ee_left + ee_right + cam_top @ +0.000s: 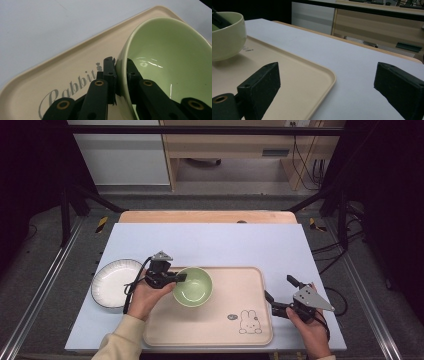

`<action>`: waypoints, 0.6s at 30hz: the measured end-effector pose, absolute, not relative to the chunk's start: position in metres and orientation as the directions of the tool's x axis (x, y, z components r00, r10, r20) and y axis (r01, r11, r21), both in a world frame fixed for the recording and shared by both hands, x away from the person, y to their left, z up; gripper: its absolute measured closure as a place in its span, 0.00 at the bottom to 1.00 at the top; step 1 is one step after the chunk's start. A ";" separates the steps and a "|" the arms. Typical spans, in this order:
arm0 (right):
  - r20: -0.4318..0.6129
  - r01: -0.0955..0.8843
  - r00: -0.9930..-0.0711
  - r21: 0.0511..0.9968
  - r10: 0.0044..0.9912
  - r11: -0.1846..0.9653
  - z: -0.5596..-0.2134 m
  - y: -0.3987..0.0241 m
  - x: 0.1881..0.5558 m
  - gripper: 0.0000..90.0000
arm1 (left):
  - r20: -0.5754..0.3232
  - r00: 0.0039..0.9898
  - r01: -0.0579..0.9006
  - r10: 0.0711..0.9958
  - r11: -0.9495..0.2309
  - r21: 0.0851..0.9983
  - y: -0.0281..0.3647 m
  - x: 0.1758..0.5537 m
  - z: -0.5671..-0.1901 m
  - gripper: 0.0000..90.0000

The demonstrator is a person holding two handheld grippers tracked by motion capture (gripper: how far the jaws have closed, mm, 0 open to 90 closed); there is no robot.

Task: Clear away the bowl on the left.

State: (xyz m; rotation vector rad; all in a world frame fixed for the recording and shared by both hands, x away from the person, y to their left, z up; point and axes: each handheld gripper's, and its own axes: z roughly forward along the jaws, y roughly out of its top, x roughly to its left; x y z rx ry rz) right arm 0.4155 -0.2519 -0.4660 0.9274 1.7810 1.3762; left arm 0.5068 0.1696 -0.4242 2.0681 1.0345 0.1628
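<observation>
A pale green bowl (pixel 193 286) rests on the left part of a beige tray (pixel 235 295). My left gripper (pixel 181 278) is shut on the bowl's left rim, one jaw outside the wall and one inside, as the left gripper view shows on the bowl (pixel 165 62). The tray (pixel 62 72) there carries the word "Rabbit". My right gripper (pixel 281 289) stands open over the tray's right edge, with nothing between its jaws. In the right gripper view the bowl (pixel 225 35) sits far left on the tray (pixel 294 75).
A white plate with a dark rim (pixel 114 281) lies left of the tray on the pale blue table mat (pixel 210 245). A rabbit drawing (pixel 250 322) marks the tray's near right corner. The table's wooden far edge (pixel 207 216) borders the floor beyond.
</observation>
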 end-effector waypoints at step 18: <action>-0.101 0.123 -0.505 0.975 0.857 0.187 -0.466 -0.252 0.415 0.08 | -0.221 0.689 0.613 0.690 -0.392 0.687 0.154 0.502 -0.435 0.92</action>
